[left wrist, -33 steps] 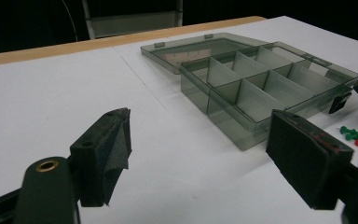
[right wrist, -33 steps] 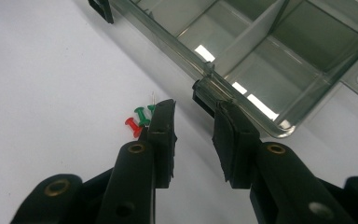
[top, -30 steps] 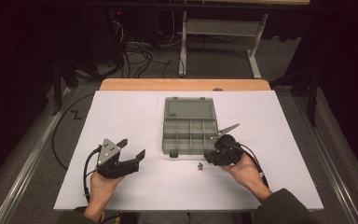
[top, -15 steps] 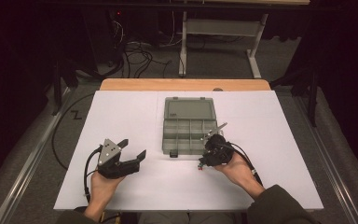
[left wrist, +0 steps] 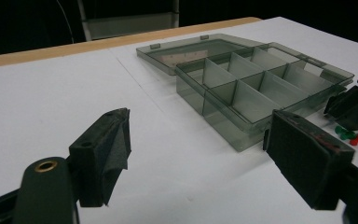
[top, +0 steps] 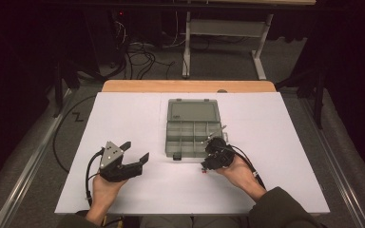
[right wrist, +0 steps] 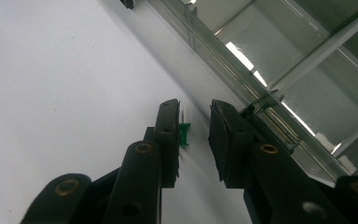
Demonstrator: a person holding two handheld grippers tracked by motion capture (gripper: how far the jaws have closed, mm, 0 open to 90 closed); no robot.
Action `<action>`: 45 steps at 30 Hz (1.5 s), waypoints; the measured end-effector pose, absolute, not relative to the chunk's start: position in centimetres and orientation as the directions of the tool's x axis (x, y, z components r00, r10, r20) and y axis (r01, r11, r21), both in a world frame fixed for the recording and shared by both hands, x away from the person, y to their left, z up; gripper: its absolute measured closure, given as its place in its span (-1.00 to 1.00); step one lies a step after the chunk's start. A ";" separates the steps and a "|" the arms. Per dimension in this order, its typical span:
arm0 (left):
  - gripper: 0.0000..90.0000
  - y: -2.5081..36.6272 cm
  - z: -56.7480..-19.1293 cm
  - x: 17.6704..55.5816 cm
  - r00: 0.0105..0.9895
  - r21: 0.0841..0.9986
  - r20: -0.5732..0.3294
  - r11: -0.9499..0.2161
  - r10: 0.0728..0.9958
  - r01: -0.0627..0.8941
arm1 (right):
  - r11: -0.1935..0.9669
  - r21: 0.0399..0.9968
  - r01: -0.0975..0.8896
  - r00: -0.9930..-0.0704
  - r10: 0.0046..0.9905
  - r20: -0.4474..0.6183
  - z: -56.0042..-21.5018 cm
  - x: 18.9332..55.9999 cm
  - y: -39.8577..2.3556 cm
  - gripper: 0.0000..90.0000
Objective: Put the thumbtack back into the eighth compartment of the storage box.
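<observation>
Two tools low: right tool [right wrist: 196,135] astride green pin [right wrist: 184,133].

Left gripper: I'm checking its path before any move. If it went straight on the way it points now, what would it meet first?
Probably the near corner of the open compartment box. The left gripper stands open over bare white table, its jaws aimed toward that box; depth is hard to judge.

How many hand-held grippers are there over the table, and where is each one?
2. The left gripper is over the white table's near left part; the right gripper is at the near right corner of the open compartment box.
</observation>
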State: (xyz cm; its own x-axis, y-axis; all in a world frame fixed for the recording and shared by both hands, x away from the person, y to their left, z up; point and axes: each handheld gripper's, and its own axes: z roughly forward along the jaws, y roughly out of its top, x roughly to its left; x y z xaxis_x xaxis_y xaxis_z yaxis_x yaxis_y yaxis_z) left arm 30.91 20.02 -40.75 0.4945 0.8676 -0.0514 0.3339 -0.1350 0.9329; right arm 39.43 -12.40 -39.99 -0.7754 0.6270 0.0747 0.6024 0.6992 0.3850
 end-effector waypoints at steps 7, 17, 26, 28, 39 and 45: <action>-0.50 20.1 -40.7 30.9 0.495 0.933 -0.060 -0.128 0.867 0.337 | 0.707 0.376 0.599 -0.778 0.624 0.067 -40.3 39.6 -12.2 0.70; -0.50 20.1 -40.7 30.9 0.496 0.934 -0.058 -0.129 0.866 0.334 | 0.711 0.357 0.606 -0.774 0.631 0.057 -40.5 39.7 -12.1 0.80; -0.50 20.1 -40.7 30.9 0.495 0.935 -0.058 -0.128 0.867 0.332 | 0.726 0.357 0.587 -0.784 0.620 0.029 -40.6 39.6 -12.0 0.86; -0.50 20.1 -40.7 30.8 0.495 0.934 -0.057 -0.129 0.867 0.332 | 0.733 0.360 0.577 -0.790 0.613 0.018 -40.6 39.5 -12.0 0.86; -0.50 20.0 -40.7 30.8 0.493 0.934 -0.039 -0.144 0.869 0.327 | 0.723 0.387 0.572 -0.790 0.613 0.020 -40.0 39.4 -12.5 0.88; -0.49 20.1 -40.7 30.8 0.494 0.937 -0.066 -0.117 0.867 0.330 | 0.705 0.414 0.576 -0.784 0.619 0.036 -39.3 39.3 -13.0 0.88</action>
State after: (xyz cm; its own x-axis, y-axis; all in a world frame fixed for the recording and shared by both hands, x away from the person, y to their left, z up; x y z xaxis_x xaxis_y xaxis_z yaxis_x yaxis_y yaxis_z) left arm 30.83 20.06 -40.67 0.4945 0.8667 -0.0658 0.3299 -0.1171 0.9367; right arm 39.31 -12.95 -39.33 -0.7843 0.6194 0.0356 0.5758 0.7052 0.4138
